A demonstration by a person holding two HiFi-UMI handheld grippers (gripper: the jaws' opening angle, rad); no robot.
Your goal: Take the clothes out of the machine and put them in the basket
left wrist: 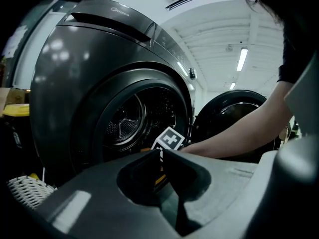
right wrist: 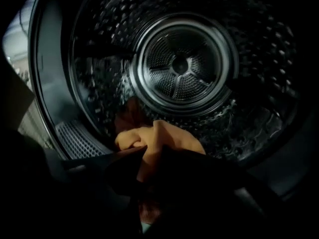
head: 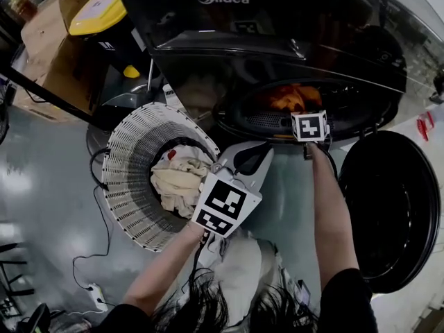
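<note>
Garment (right wrist: pixel 167 139) between right gripper's (right wrist: pixel 149 154) fingers (right wrist: pixel 207 172)

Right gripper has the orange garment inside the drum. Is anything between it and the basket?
Nearly clear. The door hangs open to the right, away from the path, and the basket sits open-topped, lower left of the machine. Only the left gripper, by the basket's drum-side rim, lies close to the route of the orange garment.

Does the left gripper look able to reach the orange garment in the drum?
Probably yes: the door hangs open and much of the drum mouth is free. But the right gripper is closed on the orange garment there, so the left gripper, beside the basket, would crowd it.
</note>
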